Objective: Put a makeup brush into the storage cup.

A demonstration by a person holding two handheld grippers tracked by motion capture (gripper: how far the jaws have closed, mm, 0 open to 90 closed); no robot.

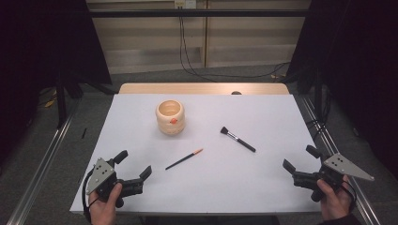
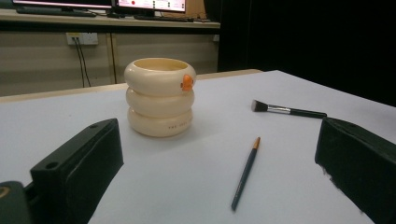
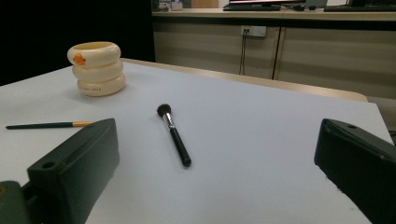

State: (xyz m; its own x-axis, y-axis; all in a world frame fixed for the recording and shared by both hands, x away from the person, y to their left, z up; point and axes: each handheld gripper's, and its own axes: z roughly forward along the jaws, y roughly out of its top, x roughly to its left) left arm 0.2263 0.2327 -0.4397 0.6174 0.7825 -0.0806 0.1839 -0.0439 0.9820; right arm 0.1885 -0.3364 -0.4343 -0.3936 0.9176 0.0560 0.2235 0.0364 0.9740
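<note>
A cream ribbed cup [image 1: 170,117] with an orange spot stands upright on the white table [image 1: 263,183], left of centre. A thin dark pencil-like brush [image 1: 184,159] with an orange end lies in front of it. A black makeup brush [image 1: 238,138] lies to the right. My left gripper [image 1: 133,165] rests open at the front left corner, nothing between its jaws. My right gripper [image 1: 300,158] is open at the front right edge, also empty. From the left gripper view the cup [image 2: 160,97] and thin brush [image 2: 245,172] lie ahead; the right gripper view faces the makeup brush [image 3: 174,135].
A wooden strip [image 1: 204,88] runs along the table's far edge. Cables [image 1: 187,56] hang down the wall behind. Dark curtains flank both sides, and metal rails [image 1: 42,164] run along the floor. Monitors and a keyboard sit on a desk [image 2: 107,21] in the background.
</note>
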